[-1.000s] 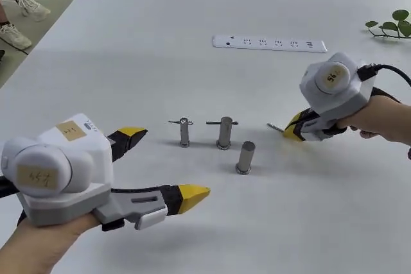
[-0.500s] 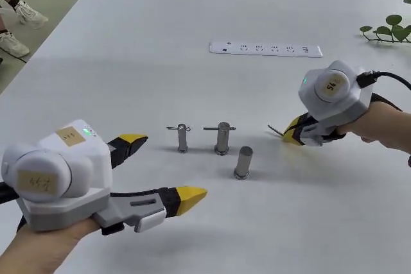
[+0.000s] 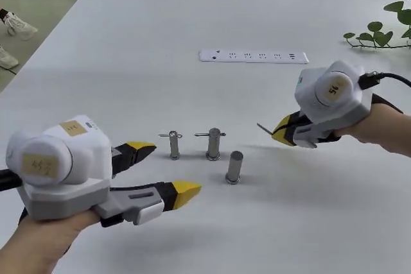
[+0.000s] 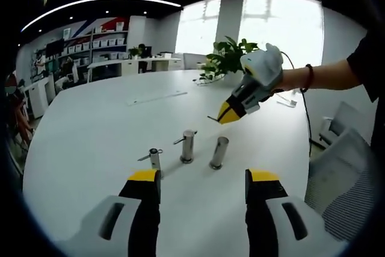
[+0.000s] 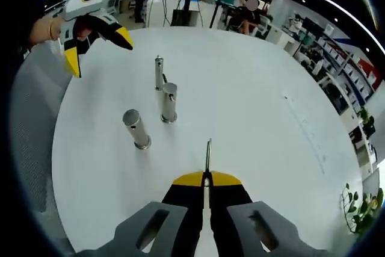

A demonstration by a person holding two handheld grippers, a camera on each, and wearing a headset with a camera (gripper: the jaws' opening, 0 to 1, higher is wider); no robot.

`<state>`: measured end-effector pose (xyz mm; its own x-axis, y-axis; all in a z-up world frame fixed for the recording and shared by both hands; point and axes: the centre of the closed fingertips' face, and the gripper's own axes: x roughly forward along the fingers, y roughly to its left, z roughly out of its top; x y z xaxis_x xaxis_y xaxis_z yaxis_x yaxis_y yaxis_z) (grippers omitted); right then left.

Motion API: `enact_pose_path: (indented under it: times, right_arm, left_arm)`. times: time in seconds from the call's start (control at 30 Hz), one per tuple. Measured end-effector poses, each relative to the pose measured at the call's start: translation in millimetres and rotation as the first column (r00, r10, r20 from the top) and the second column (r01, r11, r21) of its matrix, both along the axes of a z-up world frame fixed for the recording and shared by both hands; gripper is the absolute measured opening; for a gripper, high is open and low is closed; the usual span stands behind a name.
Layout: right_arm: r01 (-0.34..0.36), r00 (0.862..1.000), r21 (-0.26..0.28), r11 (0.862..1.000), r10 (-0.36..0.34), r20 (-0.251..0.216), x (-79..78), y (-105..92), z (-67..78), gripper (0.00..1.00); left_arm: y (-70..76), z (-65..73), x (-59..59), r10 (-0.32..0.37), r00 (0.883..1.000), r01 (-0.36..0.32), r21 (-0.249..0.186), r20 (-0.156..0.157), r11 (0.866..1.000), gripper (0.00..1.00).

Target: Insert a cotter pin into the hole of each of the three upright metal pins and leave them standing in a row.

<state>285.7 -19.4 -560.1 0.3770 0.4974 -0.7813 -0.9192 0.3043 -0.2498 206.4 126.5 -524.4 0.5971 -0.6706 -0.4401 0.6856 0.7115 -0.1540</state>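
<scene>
Third and final insertion getting under way on the white table (image 3: 128,62): the right gripper (image 3: 277,134) is carrying a thin metal cotter pin (image 3: 264,128), jaws clamped tight on it, with the tip pointing towards three short upright steel pins. The left steel pin (image 3: 174,145) and the middle steel pin (image 3: 214,144) are already wearing fitted cotter pins (image 3: 204,135) crosswise near their tops. The bare third steel pin (image 3: 235,167) is standing just beside them, nearer the person and out of line. The left gripper (image 3: 172,169) is hovering near the row, jaws wide apart and gripping nothing. The next move is likely calling for the tip to be lined up with the bare pin's cross-hole, probably with the left gripper steadying that pin.
</scene>
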Motion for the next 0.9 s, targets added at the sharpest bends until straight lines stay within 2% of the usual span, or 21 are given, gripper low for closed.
enact_pose_path:
  times: [0.2,0.3,0.33,0.43,0.6,0.77,0.9]
  right_arm:
    - [-0.059,0.998,0.022,0.998,0.059,0.027,-13.6,13.1,11.2,0.0]
    - [-0.082,0.996,0.023,0.996,0.081,0.038,-17.8,18.2,14.2,0.0]
    - [-0.091,0.995,0.028,0.995,0.09,0.042,-20.0,20.9,15.9,0.0]
    - [-0.119,0.992,0.036,0.992,0.117,0.055,-23.7,27.3,20.1,0.0]
    - [-0.161,0.985,0.044,0.986,0.157,0.075,-27.2,36.1,24.5,0.0]
    - [-0.202,0.976,0.052,0.978,0.196,0.093,-36.1,46.7,28.8,0.0]
    - [-0.239,0.966,0.049,0.97,0.233,0.111,-43.4,54.0,32.6,0.0]
  left_arm:
    - [-5.0,1.0,5.6,0.005,0.999,-0.006,-0.024,-0.05,1.0,0.49]
    - [-8.0,4.2,7.6,0.008,0.998,-0.012,-0.054,-0.068,0.998,0.45]
    - [-10.3,5.2,8.3,0.008,0.996,-0.014,-0.076,-0.088,0.997,0.44]
    - [-13.4,6.1,10.9,0.004,0.994,-0.014,-0.086,-0.107,0.996,0.39]
    - [-22.0,11.6,14.2,0.002,0.99,-0.022,-0.139,-0.141,0.99,0.36]
    - [-28.5,11.1,17.7,0.003,0.985,-0.03,-0.152,-0.174,0.988,0.31]
    - [-34.6,12.4,18.4,-0.007,0.978,-0.032,-0.183,-0.207,0.983,0.27]
